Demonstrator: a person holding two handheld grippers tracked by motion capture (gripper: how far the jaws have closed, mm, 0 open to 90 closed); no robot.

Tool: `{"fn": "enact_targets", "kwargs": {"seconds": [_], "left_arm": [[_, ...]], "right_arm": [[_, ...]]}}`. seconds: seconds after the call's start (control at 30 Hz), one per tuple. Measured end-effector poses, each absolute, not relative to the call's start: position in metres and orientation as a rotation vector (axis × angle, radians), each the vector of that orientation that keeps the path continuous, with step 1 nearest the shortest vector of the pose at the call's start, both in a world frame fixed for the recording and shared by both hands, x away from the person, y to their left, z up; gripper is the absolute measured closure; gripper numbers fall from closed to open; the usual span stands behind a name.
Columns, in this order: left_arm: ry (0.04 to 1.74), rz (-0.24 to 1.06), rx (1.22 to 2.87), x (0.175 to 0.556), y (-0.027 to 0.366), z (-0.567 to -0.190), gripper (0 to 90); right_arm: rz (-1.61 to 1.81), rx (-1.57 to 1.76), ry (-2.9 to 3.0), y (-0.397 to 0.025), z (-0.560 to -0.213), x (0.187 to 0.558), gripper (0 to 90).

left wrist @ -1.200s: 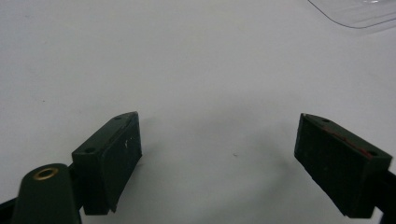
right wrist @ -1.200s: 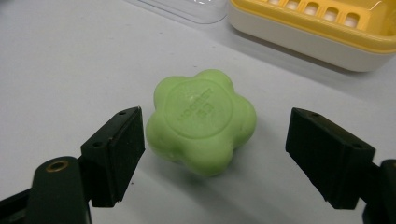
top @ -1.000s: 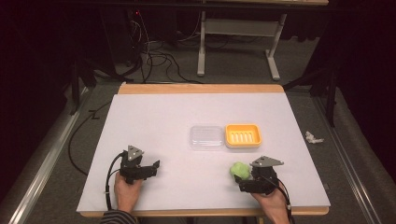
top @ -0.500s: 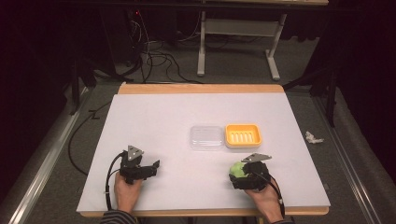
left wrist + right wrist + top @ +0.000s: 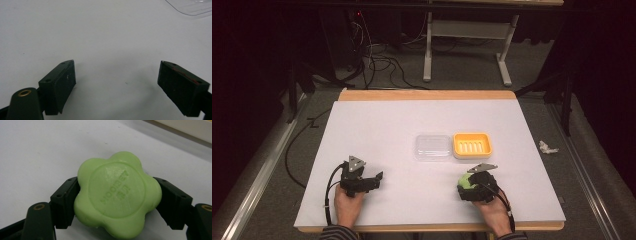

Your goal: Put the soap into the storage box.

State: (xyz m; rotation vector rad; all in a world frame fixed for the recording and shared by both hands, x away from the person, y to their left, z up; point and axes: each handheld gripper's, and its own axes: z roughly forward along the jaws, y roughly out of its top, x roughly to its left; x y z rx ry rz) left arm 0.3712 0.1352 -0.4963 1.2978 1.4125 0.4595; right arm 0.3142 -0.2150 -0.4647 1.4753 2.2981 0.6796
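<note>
The right gripper is clamping a pale green flower-shaped bar of soap between its two black jaws, one jaw pressing each side; in the high view that gripper is sitting near the front right of the white-topped desk, with the soap just off the surface; the left gripper is resting low over bare desk at the front left, its jaws standing wide apart around nothing; a clear plastic lid is lying beside an orange plastic soap dish, touching it, mid-desk.

Left hand-held gripper agape, right hand-held gripper clamped
</note>
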Motion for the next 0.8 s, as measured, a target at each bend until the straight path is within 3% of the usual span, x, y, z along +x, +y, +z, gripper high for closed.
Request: {"fn": "enact_targets", "kwargs": {"seconds": [0.8], "left_arm": [[1.415, 0.458, 1.294, 0.372, 0.135, -0.496, 15.5]], "right_arm": [[0.781, 1.374, 2.264, -0.226, -0.453, 0.312, 27.3]]}}
